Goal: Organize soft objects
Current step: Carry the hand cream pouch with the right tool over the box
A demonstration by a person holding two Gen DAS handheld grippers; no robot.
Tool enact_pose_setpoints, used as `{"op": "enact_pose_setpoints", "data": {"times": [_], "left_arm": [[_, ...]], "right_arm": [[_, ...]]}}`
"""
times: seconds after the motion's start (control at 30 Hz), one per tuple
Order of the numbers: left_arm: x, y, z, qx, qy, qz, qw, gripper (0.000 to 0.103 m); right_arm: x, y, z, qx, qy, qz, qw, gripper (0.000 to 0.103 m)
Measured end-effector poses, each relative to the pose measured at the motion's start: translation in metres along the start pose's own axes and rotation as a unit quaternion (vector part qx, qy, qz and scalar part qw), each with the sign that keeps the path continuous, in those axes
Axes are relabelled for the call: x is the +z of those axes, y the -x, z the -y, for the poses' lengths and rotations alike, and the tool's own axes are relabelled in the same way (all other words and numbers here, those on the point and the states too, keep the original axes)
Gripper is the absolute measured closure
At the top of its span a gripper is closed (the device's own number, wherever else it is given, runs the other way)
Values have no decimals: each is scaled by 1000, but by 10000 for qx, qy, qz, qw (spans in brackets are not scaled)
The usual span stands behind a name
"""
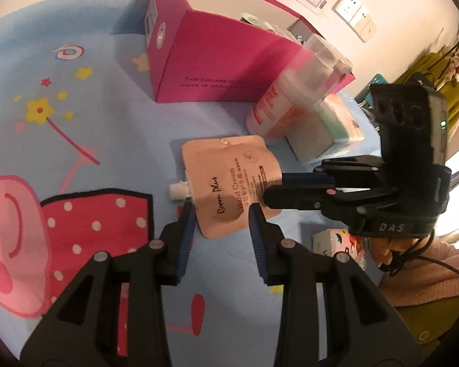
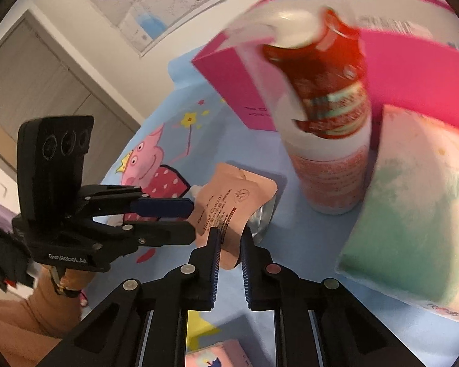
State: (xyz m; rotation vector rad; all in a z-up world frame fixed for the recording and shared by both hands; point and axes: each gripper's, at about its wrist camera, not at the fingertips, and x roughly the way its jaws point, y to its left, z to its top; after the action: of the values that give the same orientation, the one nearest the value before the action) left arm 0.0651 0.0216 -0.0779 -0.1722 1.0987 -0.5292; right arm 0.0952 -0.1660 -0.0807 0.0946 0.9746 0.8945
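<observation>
Hand cream pouch [image 1: 229,183] was lying flat on the cartoon bedsheet [image 1: 76,70], spout [image 1: 178,190] pointing away from the lotion bottle [image 1: 286,107] and just in front of the pink box [image 1: 205,55]; I was clearly at the pick-up step for this one, both tools closing in on it from opposite sides; my left gripper [image 1: 222,214] sat with its jaws fairly wide, straddling the near corner of the pouch by the spout, nothing pinched yet as far as I could tell; my right gripper [image 2: 231,235] was narrower, fingers either side of the pouch's other edge, and honestly I couldn't say if the pads were touching it; there was also a soft tissue pack [image 1: 327,134] beside the bottle; next move, I reckoned, needed a gentle squeeze on an edge since the thing's floppy and would sag; then a lift toward the box.
</observation>
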Motion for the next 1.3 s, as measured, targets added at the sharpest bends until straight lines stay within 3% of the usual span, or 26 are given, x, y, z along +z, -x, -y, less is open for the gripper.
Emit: {"op": "enact_pose_setpoints", "data": {"times": [0.03,0.2,0.37,0.5,0.7,1.0,1.3], "left_arm": [[-1,-1,2,-77,80,13,9999,59],[-8,8,13,-209,227,237,9992,59],[-4,41,30,-222,139,715,9971,59],[10,70,46,-77,-129,1078,9941,59],[58,93,67,56,-592,1510,9868,59],[142,53,71,120,-731,1294,9888,59],[185,1,70,25,-499,829,9953,59]], "right_arm": [[0,3,-3,0,79,31,10000,91],[2,18,-15,-11,387,248,9989,91],[9,47,-32,29,688,562,9960,91],[23,77,-46,101,944,916,9913,91],[57,117,-42,122,1055,1454,9837,91],[99,123,13,-144,506,1558,9864,90],[123,113,72,-511,-60,1453,9881,88]]}}
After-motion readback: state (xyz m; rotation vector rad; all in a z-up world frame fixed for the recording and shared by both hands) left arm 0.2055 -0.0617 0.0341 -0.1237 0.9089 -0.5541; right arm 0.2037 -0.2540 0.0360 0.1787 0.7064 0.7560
